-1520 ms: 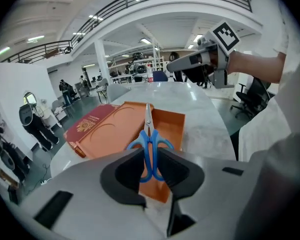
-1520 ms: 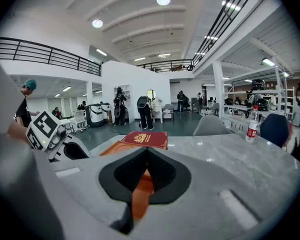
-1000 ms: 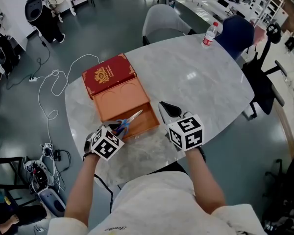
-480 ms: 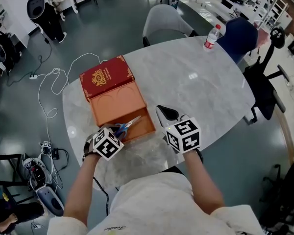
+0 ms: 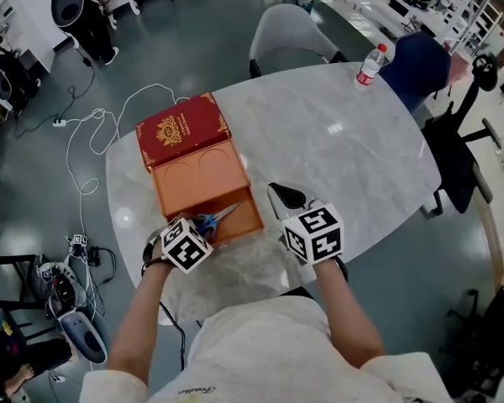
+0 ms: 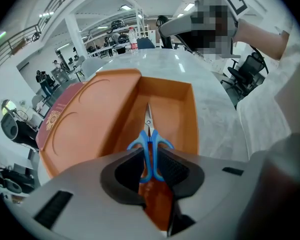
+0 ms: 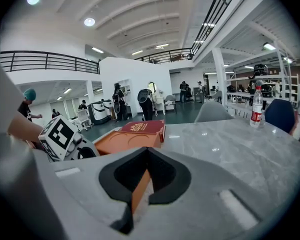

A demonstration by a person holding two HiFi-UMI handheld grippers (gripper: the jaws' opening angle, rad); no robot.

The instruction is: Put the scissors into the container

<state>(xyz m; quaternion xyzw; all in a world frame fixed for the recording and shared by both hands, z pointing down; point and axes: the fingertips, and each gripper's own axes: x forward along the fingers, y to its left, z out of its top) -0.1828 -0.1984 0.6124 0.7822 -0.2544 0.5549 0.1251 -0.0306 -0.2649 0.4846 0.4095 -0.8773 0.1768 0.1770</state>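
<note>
1. My left gripper [image 6: 150, 170] is clamped on the blue handles of the scissors [image 6: 148, 126], blades pointing into the orange container [image 6: 182, 109].
2. They sit within its open compartment; I can't quite tell whether the tips touch the floor.
3. Left to do, I judge: lower and release.
4. My right gripper [image 7: 146, 179] is closed on nothing, just beside the container.

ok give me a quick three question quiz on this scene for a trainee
1. Which gripper holds the scissors?
2. True or false: the red lid is closed over the box.
3. The scissors' handles are: A red, B blue, C green.

Key:
1. The left gripper, its jaws shut on the handles.
2. False; the lid lies open and the box is uncovered.
3. B
</note>
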